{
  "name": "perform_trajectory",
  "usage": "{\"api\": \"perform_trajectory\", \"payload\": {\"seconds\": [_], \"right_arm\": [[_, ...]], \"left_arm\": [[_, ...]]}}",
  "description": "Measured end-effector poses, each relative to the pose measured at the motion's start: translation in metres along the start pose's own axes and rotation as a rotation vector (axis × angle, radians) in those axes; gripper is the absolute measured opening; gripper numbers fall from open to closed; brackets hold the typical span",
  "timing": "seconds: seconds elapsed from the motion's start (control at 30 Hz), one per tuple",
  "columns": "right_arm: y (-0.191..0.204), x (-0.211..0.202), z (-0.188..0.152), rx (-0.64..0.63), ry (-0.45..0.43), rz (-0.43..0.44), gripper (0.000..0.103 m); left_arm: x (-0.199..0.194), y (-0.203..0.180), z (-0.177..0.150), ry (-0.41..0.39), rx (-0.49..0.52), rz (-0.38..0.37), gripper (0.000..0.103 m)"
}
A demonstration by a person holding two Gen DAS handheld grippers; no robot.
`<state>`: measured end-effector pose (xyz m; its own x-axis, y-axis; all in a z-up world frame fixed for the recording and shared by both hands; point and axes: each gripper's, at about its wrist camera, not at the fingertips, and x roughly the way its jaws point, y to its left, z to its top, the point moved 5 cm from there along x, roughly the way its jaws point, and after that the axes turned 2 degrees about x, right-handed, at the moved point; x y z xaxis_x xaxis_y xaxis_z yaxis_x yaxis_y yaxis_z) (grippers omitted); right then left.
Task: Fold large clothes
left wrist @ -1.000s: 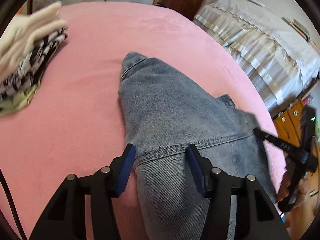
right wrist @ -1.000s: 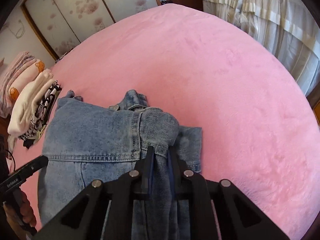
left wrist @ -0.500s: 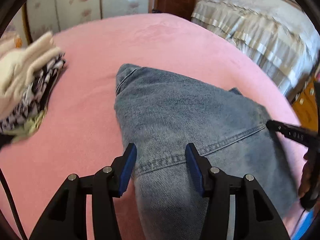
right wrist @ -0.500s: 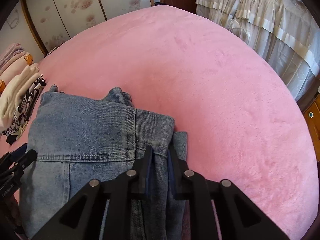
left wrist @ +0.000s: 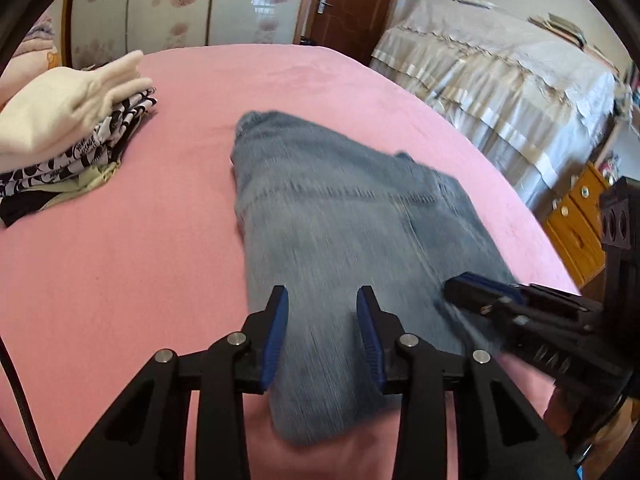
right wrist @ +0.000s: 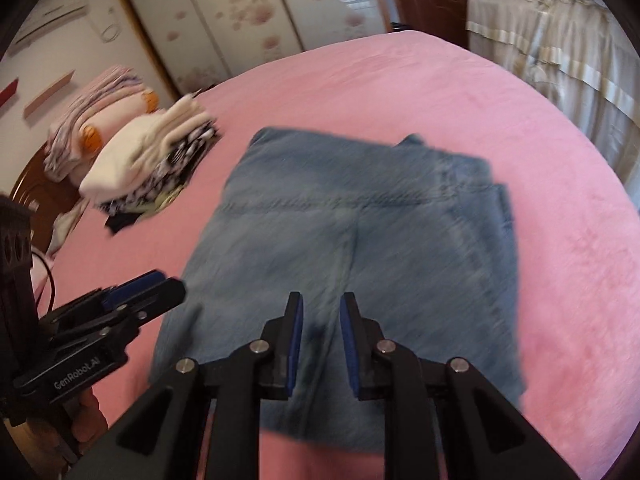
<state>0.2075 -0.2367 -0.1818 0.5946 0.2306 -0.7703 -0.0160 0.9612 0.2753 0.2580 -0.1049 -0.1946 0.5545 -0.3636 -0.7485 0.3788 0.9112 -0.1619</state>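
1. Left wrist view: the left gripper (left wrist: 322, 304) hangs over the near end of the folded jeans (left wrist: 340, 232), which lie flat on the pink bed (left wrist: 140, 260). Its jaws have just been closing in and now stand at a medium gap. The blue pads (left wrist: 276, 332) sit either side of the denim below, but they look clear of it, so nothing is actually grabbed. The denim is pretty smeared with blur here.
2. Same view, right side: the right gripper (left wrist: 464, 290) pokes in from the edge with its tip over the jeans' right border. From this angle its jaws look nearly together, no cloth seen pinched.
3. Same view, far left: a stack of folded clothes (left wrist: 76, 128) sits on the bed, well apart from the jeans. Another bed with a cream cover (left wrist: 512, 76) stands off to the right, and a wooden door (left wrist: 344, 0) at the back.
4. Right wrist view: the right gripper (right wrist: 320, 304) hovers above the near middle of the jeans (right wrist: 360, 240), jaws at a narrow gap and empty.
5. Same view: the left gripper (right wrist: 160, 284) comes in from the left, tip right at the jeans' left edge. The stack (right wrist: 152, 156) is beyond it, near the jeans' far left corner.
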Motion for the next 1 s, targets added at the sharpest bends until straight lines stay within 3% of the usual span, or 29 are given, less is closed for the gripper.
{"api": "perform_trajectory", "payload": {"seconds": [0.17,0.23,0.27,0.3,0.43,0.6,0.7,1.0], "right_arm": [[-0.013,0.006,-0.028,-0.06,-0.001,-0.087,0.02],[-0.036,0.001,-0.028,-0.068,-0.024,-0.251,0.017],[-0.051,-0.003,-0.029,-0.063,-0.036,-0.286,0.011],[-0.061,-0.005,-0.03,-0.04,-0.035,-0.288,0.0],[-0.08,-0.015,-0.03,0.021,-0.037,-0.261,0.0],[-0.079,-0.013,-0.028,0.059,-0.04,-0.286,0.0],[-0.082,-0.019,-0.03,0.117,-0.046,-0.264,0.001],[-0.08,-0.026,-0.032,0.172,-0.047,-0.27,0.003]], "left_arm": [[0.004,-0.002,-0.018,-0.022,0.082,0.056,0.034],[0.008,0.005,-0.019,-0.01,0.058,0.034,0.036],[0.008,0.008,-0.019,-0.011,0.04,0.014,0.036],[0.008,0.009,-0.018,-0.012,0.034,0.004,0.036],[0.01,0.008,-0.018,-0.019,0.056,0.023,0.036],[0.011,0.009,-0.016,-0.006,0.025,0.023,0.038],[0.014,0.011,-0.015,0.032,-0.002,0.021,0.047],[0.008,0.016,-0.019,0.074,-0.061,0.012,0.048]]}}
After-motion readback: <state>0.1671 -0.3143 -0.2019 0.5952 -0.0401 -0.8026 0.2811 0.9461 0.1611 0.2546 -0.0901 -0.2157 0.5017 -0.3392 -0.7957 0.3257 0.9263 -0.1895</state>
